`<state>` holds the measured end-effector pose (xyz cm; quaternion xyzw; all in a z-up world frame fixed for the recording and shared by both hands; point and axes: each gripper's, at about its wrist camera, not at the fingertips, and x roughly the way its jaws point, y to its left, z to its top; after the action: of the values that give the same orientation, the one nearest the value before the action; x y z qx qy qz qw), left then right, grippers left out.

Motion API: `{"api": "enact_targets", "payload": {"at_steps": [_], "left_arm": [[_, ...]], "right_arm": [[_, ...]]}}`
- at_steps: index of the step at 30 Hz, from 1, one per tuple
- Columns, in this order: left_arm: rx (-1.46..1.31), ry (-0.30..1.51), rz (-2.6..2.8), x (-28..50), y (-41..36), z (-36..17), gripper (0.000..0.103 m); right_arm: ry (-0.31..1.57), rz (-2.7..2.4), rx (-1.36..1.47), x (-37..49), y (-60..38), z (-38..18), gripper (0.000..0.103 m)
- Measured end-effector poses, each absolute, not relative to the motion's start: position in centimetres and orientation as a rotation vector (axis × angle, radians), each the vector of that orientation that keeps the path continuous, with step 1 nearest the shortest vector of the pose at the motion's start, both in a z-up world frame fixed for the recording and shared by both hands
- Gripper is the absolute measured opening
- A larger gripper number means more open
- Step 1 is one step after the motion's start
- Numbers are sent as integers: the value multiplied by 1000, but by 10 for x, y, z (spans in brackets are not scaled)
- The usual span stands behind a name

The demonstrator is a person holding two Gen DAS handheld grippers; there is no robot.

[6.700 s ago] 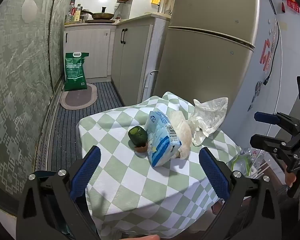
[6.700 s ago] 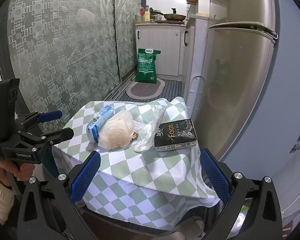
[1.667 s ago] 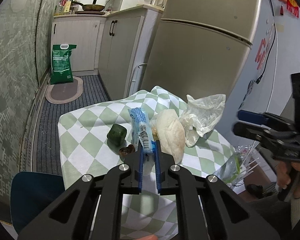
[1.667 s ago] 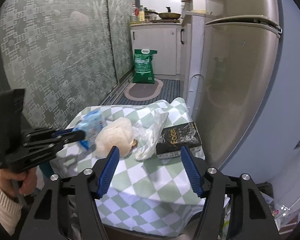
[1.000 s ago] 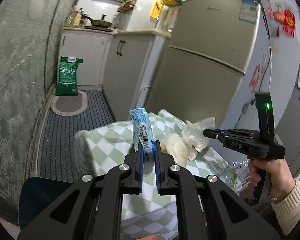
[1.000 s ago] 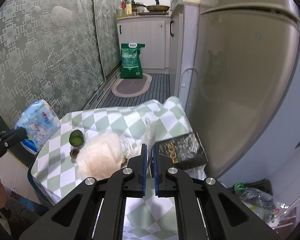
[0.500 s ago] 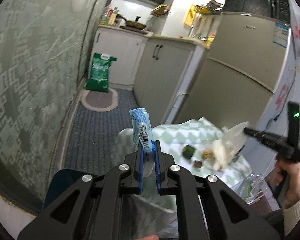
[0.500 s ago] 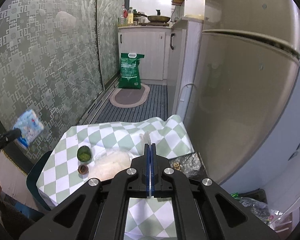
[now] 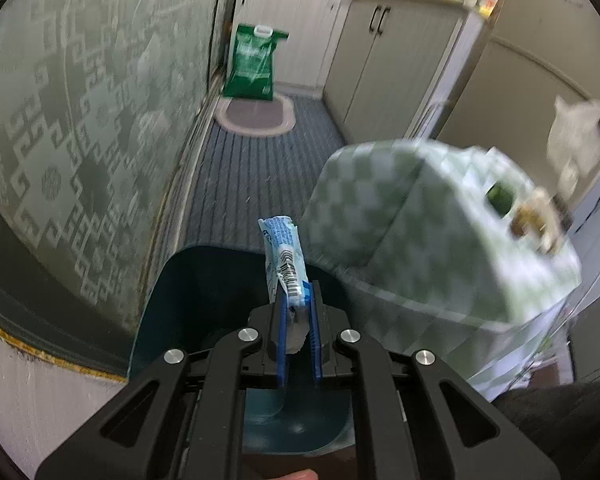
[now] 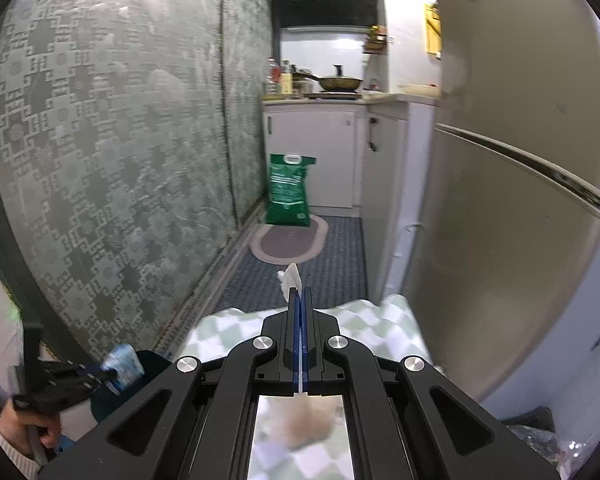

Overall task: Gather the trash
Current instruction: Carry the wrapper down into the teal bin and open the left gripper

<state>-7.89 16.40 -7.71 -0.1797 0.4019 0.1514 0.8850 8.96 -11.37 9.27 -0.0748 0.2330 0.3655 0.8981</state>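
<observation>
My left gripper [image 9: 297, 304] is shut on a blue and white snack wrapper [image 9: 282, 254] and holds it over the open dark teal trash bin [image 9: 188, 292] beside the table. The wrapper also shows in the right wrist view [image 10: 123, 360], above the bin [image 10: 148, 364]. My right gripper [image 10: 301, 300] is shut on a clear plastic bag [image 10: 290, 278], lifted above the checkered table [image 10: 392, 320]; the bag hangs at the far right in the left wrist view [image 9: 576, 140]. A green fruit piece [image 9: 499, 196] and brown scraps [image 9: 530, 220] lie on the table [image 9: 400, 240].
A patterned glass wall [image 9: 80, 120] runs along the left. A fridge [image 10: 520, 160] stands right of the table. A green sack [image 10: 290, 190] and oval mat [image 10: 288, 242] lie on the striped floor by the white cabinets [image 9: 388, 60].
My left gripper swung left and down from the table, bringing the wrapper over the bin. My right gripper rose with the plastic bag, off the table.
</observation>
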Motion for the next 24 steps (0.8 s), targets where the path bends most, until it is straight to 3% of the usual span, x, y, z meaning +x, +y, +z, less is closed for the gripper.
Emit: {"api": "enact_targets", "payload": {"at_steps": [17,24], "left_arm": [[-449,1103,327,-83,192,-165,13],[-498,1131,358,-80,204,-184,53]], "right_arm": [[547,1021,-202,32,-20,83,0],[669,1093,-246,13,16,54,0]]}}
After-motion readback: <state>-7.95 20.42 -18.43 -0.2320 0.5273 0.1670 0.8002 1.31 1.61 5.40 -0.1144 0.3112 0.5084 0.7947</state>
